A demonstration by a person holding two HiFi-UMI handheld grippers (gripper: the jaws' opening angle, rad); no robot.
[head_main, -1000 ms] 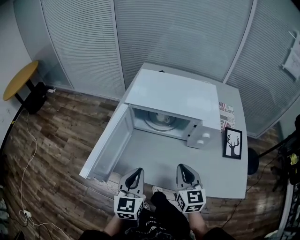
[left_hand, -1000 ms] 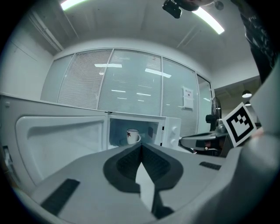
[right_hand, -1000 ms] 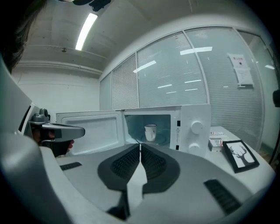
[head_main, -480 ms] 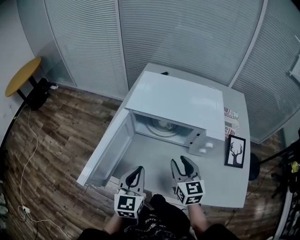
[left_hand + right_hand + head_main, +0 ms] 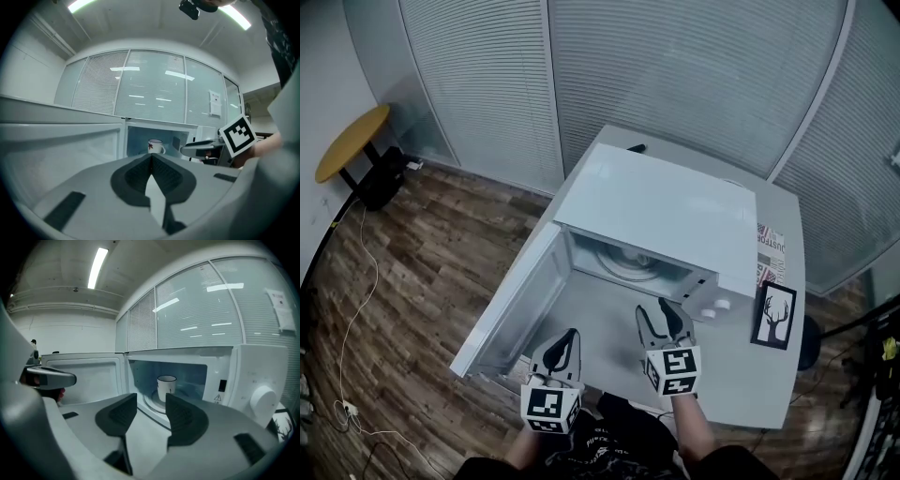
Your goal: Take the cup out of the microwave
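A white microwave (image 5: 661, 211) stands on a grey table (image 5: 609, 328), its door (image 5: 511, 300) swung open to the left. Inside, a white cup (image 5: 166, 386) stands upright on the glass turntable (image 5: 628, 265); from the left gripper view the cup (image 5: 155, 146) shows a red mark. My right gripper (image 5: 661, 311) is in front of the opening, a short way from the cup. Its jaws have just been opening and stand open with nothing between them. My left gripper (image 5: 566, 337) is shut and empty, near the door's lower edge.
A framed deer picture (image 5: 772, 316) and a printed paper (image 5: 772, 246) lie on the table right of the microwave. A small dark object (image 5: 636, 148) lies behind it. Blind-covered glass walls stand behind, with a yellow round table (image 5: 352, 142) and a floor cable (image 5: 347, 309) at the left.
Both grippers have moved forward toward the microwave opening, the right one farther. The right gripper's jaws went from shut to open. The left gripper stayed shut.
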